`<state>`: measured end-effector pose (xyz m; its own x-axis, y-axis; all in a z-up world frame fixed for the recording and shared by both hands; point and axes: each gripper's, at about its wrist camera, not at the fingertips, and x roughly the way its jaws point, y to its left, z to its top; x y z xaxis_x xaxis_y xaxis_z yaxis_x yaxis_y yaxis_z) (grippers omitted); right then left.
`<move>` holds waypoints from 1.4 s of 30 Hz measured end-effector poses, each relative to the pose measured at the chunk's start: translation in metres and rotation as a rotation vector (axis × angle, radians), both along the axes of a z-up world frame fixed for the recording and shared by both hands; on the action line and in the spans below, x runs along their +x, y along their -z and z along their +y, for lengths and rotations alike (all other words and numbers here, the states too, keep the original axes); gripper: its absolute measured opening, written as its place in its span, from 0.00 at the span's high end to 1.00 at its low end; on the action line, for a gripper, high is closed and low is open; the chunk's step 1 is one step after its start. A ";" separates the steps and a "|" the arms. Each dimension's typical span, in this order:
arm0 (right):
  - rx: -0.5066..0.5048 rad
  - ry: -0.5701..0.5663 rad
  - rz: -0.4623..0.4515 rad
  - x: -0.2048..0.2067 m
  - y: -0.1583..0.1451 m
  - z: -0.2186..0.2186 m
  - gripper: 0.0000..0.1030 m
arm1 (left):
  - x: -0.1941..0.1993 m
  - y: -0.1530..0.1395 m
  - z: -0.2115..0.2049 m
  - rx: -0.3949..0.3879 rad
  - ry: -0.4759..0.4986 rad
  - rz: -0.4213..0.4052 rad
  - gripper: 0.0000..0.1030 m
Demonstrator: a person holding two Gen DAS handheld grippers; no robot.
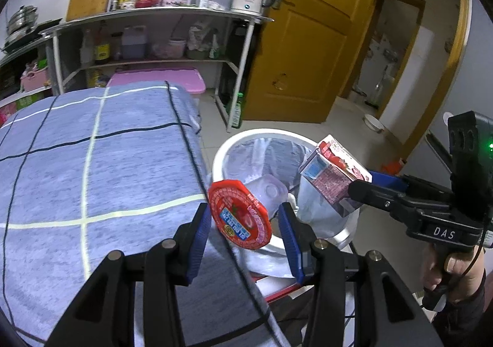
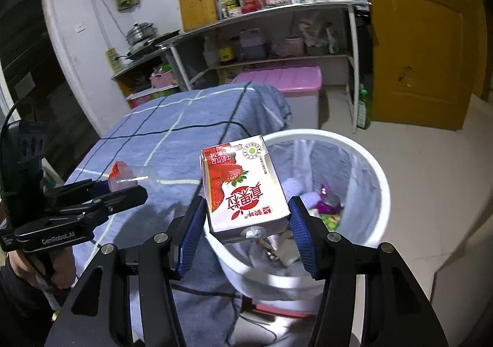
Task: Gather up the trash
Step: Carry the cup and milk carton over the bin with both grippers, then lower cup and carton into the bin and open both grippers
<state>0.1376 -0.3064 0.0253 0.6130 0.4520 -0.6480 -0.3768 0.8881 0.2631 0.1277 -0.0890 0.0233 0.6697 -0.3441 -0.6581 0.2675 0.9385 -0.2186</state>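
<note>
Holding two pieces of rubbish over the white trash bin (image 2: 374,180), I have a gripper in each hand. My right gripper (image 2: 248,225) is clamped on a strawberry milk carton (image 2: 243,189), its blue pads (image 2: 192,237) pressed against the carton's two sides near its lower end; the carton tilts away from me and hangs above the near left rim of the bin, whose liner already holds scraps of wrapping. In the left wrist view the same carton (image 1: 334,176) sits over the bin's right edge, pinched at the tip of that gripper. My left gripper (image 1: 245,222) carries a clear plastic cup with a red foil lid (image 1: 240,217). The lid faces the camera between the blue pads, touching the left pad, with a gap before the right pad; from the other side the cup (image 2: 129,177) is seen nipped in the gripper's tip, so it is gripping the cup. That cup hangs just beside the bin's left rim, at the edge of the table covered in a blue checked cloth (image 1: 92,168).
</note>
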 end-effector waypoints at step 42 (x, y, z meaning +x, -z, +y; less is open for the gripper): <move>-0.050 0.068 0.113 0.035 0.047 -0.027 0.45 | 0.050 0.036 -0.048 0.019 0.093 0.113 0.41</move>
